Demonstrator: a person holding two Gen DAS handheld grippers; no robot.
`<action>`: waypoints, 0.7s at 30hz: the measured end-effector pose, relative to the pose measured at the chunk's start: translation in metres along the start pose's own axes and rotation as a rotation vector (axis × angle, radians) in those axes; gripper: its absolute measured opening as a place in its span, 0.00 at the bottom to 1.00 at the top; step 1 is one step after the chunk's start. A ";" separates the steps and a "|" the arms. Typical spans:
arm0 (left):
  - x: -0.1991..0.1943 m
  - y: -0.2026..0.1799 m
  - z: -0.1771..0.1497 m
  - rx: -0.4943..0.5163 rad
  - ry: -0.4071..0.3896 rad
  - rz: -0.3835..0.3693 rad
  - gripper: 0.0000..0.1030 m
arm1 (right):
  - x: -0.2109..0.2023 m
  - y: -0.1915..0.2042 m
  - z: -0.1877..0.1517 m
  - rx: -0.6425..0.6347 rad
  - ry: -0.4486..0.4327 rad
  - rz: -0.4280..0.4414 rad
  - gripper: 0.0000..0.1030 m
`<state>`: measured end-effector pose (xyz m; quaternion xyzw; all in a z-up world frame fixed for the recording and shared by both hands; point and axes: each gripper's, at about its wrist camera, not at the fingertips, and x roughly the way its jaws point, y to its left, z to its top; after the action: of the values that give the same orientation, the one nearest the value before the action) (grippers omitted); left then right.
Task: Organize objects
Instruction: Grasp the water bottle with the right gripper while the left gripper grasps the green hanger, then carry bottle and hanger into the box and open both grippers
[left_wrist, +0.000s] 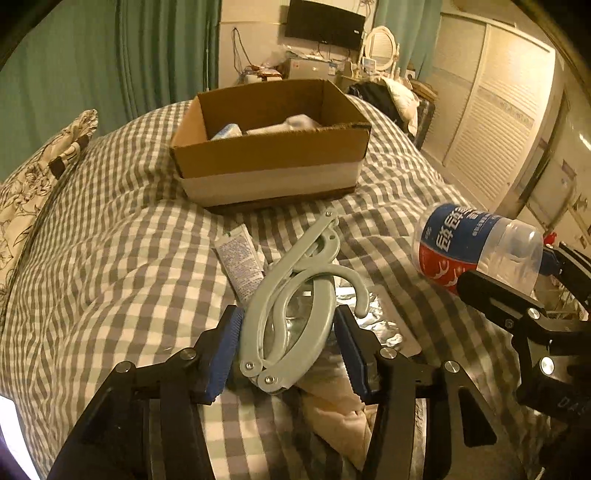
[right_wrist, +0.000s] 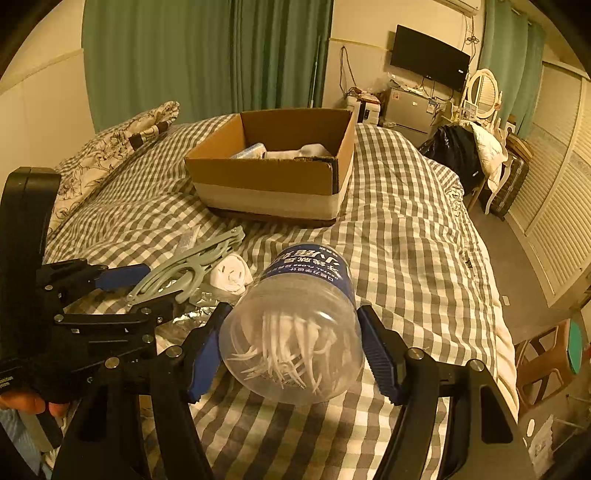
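Note:
My left gripper (left_wrist: 288, 328) is shut on a folded pale green hanger (left_wrist: 295, 291), held just above the checked bed; the hanger also shows in the right wrist view (right_wrist: 184, 269). My right gripper (right_wrist: 291, 332) is shut on a clear jar of floss picks (right_wrist: 295, 325) with a blue and red label, held in the air; the jar shows at the right in the left wrist view (left_wrist: 476, 251). An open cardboard box (left_wrist: 269, 147) stands ahead on the bed, also in the right wrist view (right_wrist: 273, 162), with a few pale items inside.
A white tube (left_wrist: 240, 266), a foil packet (left_wrist: 376, 325) and a rolled white item (right_wrist: 231, 275) lie on the bed (left_wrist: 110, 258) near the hanger. A floral pillow (left_wrist: 33, 177) lies at the left. A wardrobe (left_wrist: 491, 122) and floor are to the right.

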<state>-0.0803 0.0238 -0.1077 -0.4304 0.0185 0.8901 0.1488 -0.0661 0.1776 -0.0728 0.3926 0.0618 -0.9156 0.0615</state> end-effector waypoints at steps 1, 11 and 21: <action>-0.004 0.002 -0.001 -0.010 -0.006 -0.001 0.51 | -0.002 0.000 0.000 -0.002 -0.004 -0.001 0.65; -0.036 0.017 -0.002 -0.090 -0.054 -0.017 0.46 | -0.030 0.009 0.004 -0.019 -0.055 -0.009 0.64; -0.046 0.021 0.002 -0.096 -0.068 -0.028 0.08 | -0.049 0.011 0.007 -0.030 -0.086 -0.012 0.63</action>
<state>-0.0609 -0.0076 -0.0723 -0.4068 -0.0353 0.9018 0.1413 -0.0357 0.1687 -0.0336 0.3514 0.0754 -0.9309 0.0644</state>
